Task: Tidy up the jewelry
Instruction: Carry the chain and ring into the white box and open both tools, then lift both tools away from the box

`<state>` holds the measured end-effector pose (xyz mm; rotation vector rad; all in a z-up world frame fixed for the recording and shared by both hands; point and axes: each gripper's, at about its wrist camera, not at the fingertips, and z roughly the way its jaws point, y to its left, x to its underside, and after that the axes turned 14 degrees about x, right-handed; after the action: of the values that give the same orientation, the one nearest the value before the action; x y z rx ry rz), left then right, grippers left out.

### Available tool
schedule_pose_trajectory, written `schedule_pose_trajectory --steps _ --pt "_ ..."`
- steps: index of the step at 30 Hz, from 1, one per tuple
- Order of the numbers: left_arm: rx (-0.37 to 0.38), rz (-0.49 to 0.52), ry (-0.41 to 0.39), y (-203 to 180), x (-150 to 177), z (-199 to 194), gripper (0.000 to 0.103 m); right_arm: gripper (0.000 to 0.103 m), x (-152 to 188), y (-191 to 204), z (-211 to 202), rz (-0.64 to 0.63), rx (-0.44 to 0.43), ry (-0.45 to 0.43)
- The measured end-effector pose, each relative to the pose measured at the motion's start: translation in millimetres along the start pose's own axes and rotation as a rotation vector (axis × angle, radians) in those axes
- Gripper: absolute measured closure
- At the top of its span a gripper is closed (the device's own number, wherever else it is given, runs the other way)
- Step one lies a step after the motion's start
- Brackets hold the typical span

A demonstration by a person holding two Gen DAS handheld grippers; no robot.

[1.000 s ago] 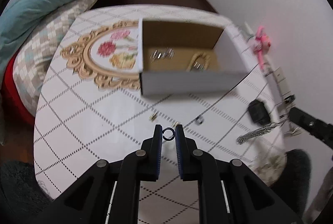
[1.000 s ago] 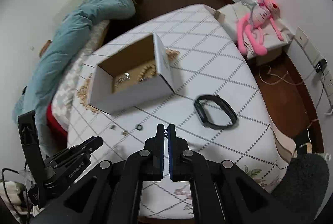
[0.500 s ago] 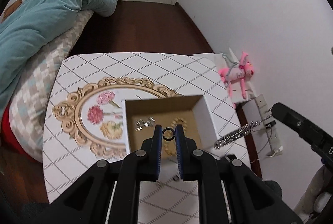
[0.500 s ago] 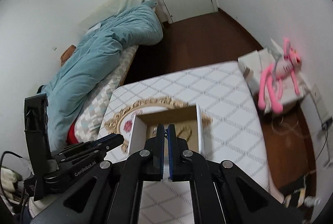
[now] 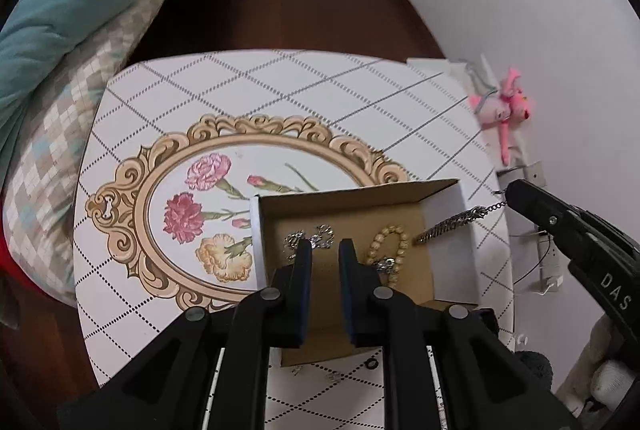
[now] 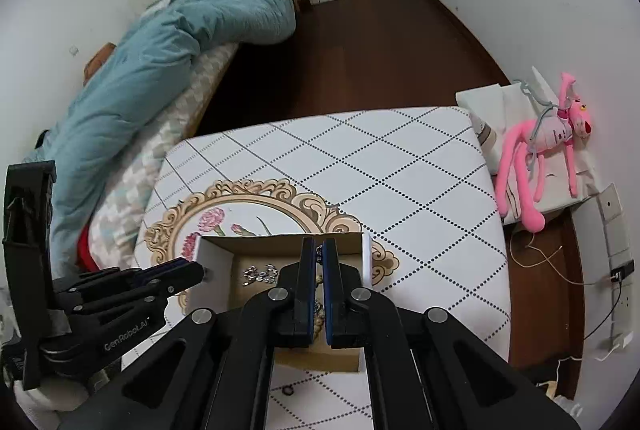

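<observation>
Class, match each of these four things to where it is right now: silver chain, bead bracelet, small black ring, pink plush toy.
Things:
1 silver chain
2 bead bracelet
3 small black ring
4 pink plush toy

Places:
A on the table, outside the cardboard box
B hanging from the right gripper
C beside the table, by the wall
D lying in the cardboard box

Pairs: 1-B, 2-D, 3-A, 4-C
</observation>
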<state>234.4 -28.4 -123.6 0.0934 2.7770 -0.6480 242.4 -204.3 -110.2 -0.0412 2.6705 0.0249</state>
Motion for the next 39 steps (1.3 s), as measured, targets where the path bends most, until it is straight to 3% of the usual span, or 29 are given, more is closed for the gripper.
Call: schedule_pose_trajectory --steps 2,4,6,9,11,12,15,16,17,19,21,31,39 --pt "-0.014 -0.013 0.010 4 -1 4 0.074 0.100 -2 3 12 -0.017 0.004 0.033" --pt "-0.030 -0.018 -0.001 7 -1 4 0.046 0.099 -4 6 22 -0.038 0.025 0.057" --pt "-0.049 -0.021 -0.018 8 -1 2 0.037 0.099 -4 6 31 -0.046 0.035 0.081" --pt "-0.076 -0.024 -0.026 12 -1 0 0.033 0.099 -3 8 40 -0.064 0.051 0.119" --pt "-0.097 -0.024 -0.036 14 0 -1 0.021 0.096 0 10 41 -0.078 0.070 0.124" --pt "-0.108 -0.023 -0.044 16 2 -1 0.014 0.088 2 11 40 -0.086 0.082 0.125" --pt "-0.141 -0.025 -0.056 20 7 0 0.006 0.039 8 9 39 -0.094 0.113 0.120" --pt "-0.151 -0.025 -0.061 21 9 0 0.000 0.030 11 9 39 -0.101 0.131 0.113" --pt "-0.173 -0.017 -0.072 22 13 1 0.000 0.027 15 9 38 -0.111 0.159 0.103" --pt "-0.208 -0.003 -0.086 22 17 2 0.000 0.010 24 9 37 -0.132 0.212 0.097" --pt "-0.224 0.005 -0.096 22 24 4 0.000 0.003 32 9 37 -0.140 0.235 0.095" --pt "-0.226 -0.004 -0.103 22 45 4 0.000 0.000 63 8 39 -0.125 0.261 0.095" --pt "-0.258 0.013 -0.189 10 65 -25 0.000 0.000 74 3 9 -0.083 0.274 0.021"
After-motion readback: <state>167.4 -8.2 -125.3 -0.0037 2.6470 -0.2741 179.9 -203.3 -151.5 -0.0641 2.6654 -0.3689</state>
